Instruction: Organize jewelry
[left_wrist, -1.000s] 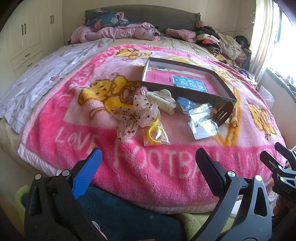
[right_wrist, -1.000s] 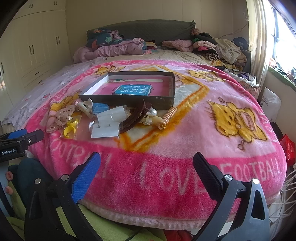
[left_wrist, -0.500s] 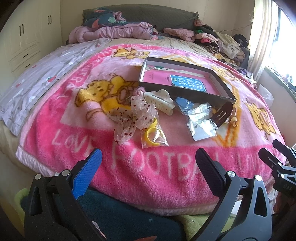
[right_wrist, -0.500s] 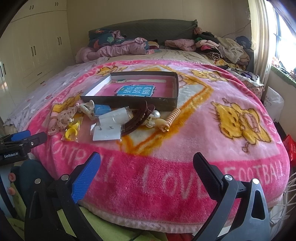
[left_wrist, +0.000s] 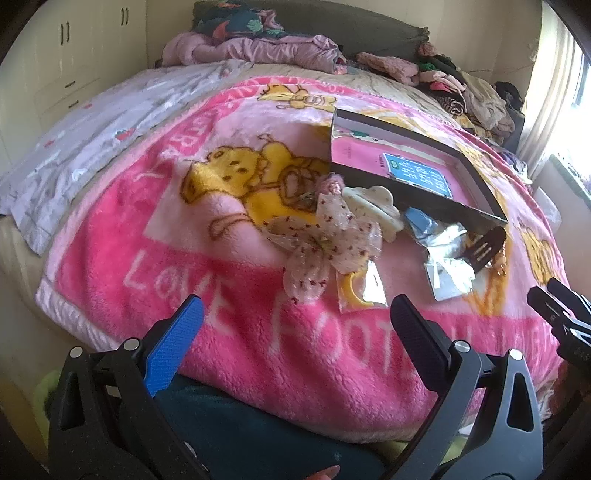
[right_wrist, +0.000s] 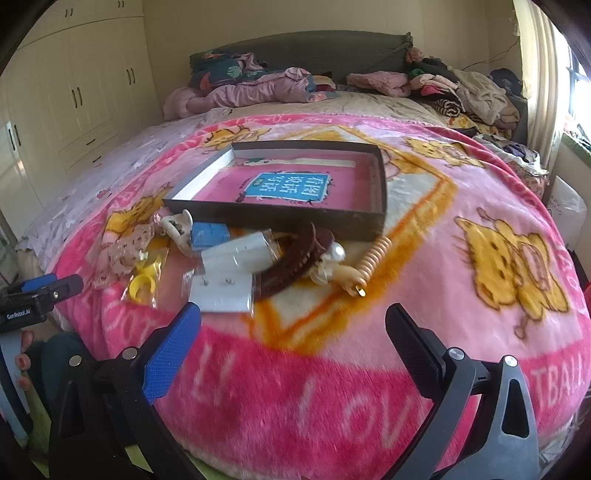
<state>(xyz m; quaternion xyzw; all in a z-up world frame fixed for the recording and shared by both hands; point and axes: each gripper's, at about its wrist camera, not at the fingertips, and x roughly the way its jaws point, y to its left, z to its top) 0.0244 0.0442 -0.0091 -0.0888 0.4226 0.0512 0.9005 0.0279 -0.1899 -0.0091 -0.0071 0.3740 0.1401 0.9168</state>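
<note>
Both hand-held grippers, the left hand-held gripper (left_wrist: 293, 321) and the right hand-held gripper (right_wrist: 293, 325), hover with fingers spread wide and empty at the bottom of their frames. The shallow black cardboard box with pink lining (right_wrist: 380, 192), at centre frame on the pink fleece blanket (right_wrist: 369, 369), appears to hold no jewelry. A dotted sheer fabric bow (left_wrist: 325, 243), cream claw clip (left_wrist: 376, 206), brown hair clip (right_wrist: 291, 264) and beige coil hair tie (right_wrist: 373, 264) lie just outside it. Sorting seems not yet begun.

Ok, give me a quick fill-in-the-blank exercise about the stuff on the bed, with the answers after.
1. The shallow black box holds a pink book with a ___ label.
2. The yellow plastic ring lies sealed inside a clear ___.
3. The dark brown hair claw lies ___ the box, on the pink fleece blanket.
4. Both the left tongs and the right tongs are ___, holding nothing.

Answers: blue; bag; outside; open
</note>
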